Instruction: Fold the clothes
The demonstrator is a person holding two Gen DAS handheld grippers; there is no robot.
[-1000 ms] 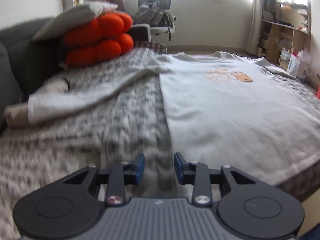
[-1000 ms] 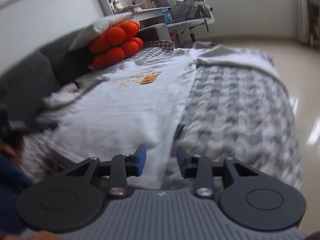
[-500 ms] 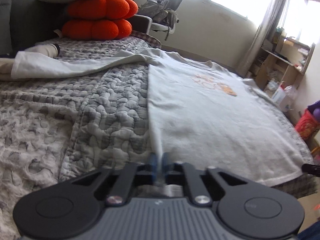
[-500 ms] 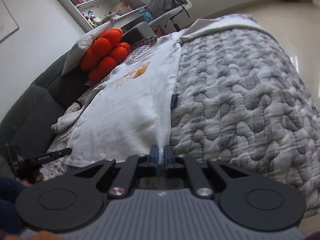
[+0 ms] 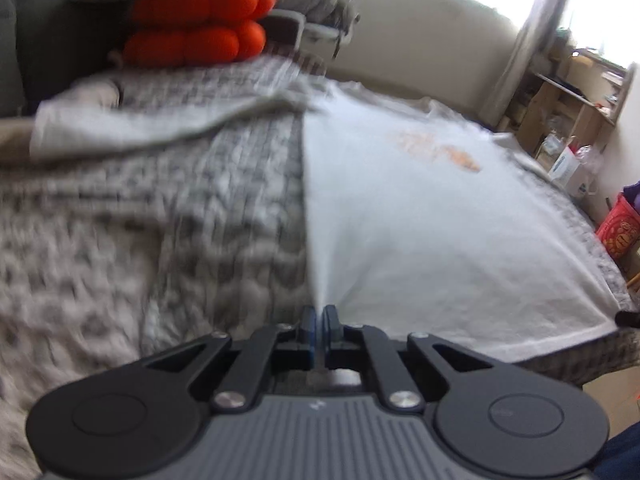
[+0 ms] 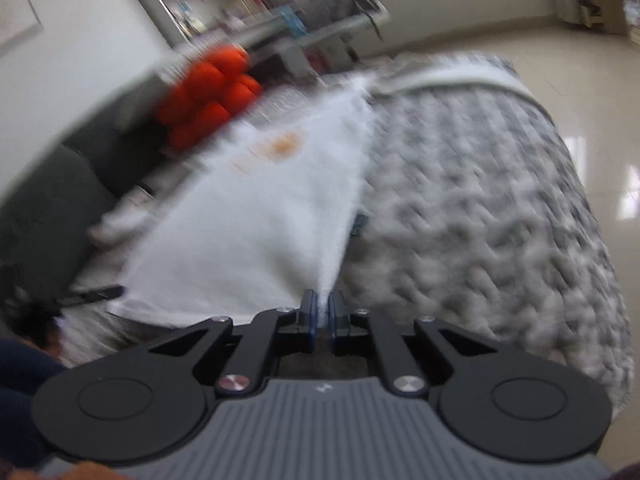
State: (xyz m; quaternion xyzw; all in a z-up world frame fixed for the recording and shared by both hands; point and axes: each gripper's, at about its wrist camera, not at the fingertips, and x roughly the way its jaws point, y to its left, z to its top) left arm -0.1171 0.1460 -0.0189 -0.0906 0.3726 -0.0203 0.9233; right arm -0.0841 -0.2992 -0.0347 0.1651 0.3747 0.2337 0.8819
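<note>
I had both tools clamped on the hem of the white long-sleeved shirt [image 5: 420, 208], one at each bottom corner. The left tool [image 5: 319, 318] pinched the hem corner toward the left side of the bed [image 5: 120, 248], the right tool [image 6: 323, 307] the one toward the right side. To do the fold well, I judged I should lift both corners together, keep the hem taut and level between them, and carry it toward the collar without dragging the quilt. The shirt lay flat, print up, running away from both tools toward the orange cushion [image 5: 192, 20] at the head; blur made the sleeves hard to place, I think spread outward.
</note>
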